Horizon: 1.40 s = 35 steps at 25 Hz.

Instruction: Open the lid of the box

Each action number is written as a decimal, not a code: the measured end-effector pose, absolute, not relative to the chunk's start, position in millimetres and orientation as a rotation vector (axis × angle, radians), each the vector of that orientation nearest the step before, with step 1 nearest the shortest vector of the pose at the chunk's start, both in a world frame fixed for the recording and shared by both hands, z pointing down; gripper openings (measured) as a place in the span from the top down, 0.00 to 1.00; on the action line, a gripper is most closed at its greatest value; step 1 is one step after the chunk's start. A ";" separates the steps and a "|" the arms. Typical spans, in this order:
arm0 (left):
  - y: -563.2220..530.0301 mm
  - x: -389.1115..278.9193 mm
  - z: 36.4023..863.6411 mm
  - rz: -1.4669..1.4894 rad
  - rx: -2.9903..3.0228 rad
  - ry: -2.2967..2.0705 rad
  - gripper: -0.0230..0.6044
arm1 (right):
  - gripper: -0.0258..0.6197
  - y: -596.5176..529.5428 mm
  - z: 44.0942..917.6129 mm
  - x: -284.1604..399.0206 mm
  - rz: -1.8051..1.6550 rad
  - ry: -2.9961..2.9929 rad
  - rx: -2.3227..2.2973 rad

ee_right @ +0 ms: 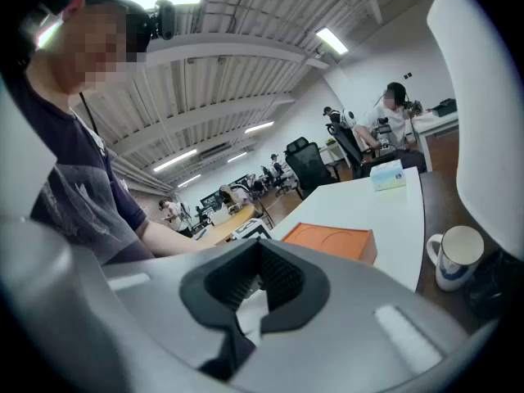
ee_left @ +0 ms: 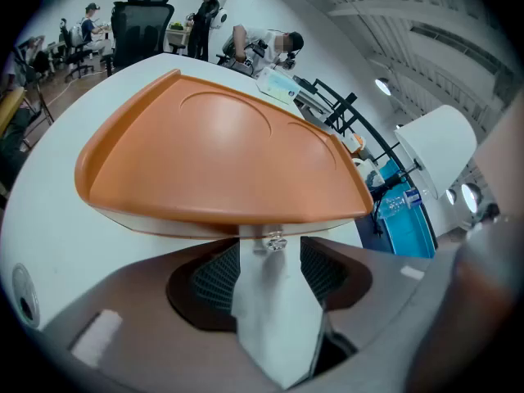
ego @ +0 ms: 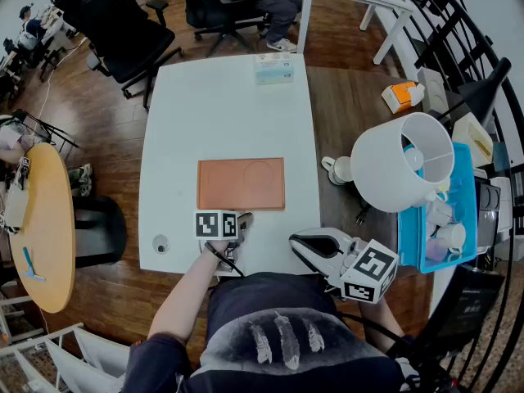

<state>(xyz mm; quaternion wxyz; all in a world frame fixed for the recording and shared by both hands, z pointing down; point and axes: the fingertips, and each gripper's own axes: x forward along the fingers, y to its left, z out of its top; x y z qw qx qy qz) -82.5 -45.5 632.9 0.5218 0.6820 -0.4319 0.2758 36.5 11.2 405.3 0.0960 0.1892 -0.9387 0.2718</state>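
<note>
Centre of white table (ego: 221, 113): flat orange rectangular cardboard box (ego: 241, 183), lid (ee_left: 213, 146) down. Judge it light, stiff, smooth. Take hold at white front tab (ee_left: 274, 309); your left gripper (ee_left: 270, 260) clamps it. Right gripper (ee_right: 262, 283), head view's lower right: jaws together, empty.

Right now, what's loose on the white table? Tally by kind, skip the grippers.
On the white table:
orange box: 1
tissue box: 1
Total: 2
</note>
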 end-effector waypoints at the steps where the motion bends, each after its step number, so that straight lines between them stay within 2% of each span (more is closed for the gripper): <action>1: -45.7 -81.5 637.3 0.671 1.615 -1.036 0.56 | 0.96 11.2 406.5 38.3 0.810 -2.781 0.556; 7: -47.5 -74.7 645.2 0.729 1.586 -1.028 0.62 | 0.96 8.5 411.6 45.4 0.835 -2.778 0.546; 10: -47.2 -66.0 642.3 0.768 1.612 -1.009 0.81 | 0.96 8.3 412.9 44.6 0.842 -2.779 0.539; 21: -35.9 -66.4 638.6 0.766 1.602 -0.938 0.81 | 0.96 11.2 417.8 49.0 0.848 -2.775 0.528; 30: -22.9 -56.6 644.2 0.528 1.483 -0.984 0.81 | 0.96 15.4 421.1 46.6 0.864 -2.772 0.510; 35: -18.3 -57.6 640.2 0.526 1.490 -0.936 0.82 | 0.96 16.0 420.5 42.5 0.857 -2.771 0.502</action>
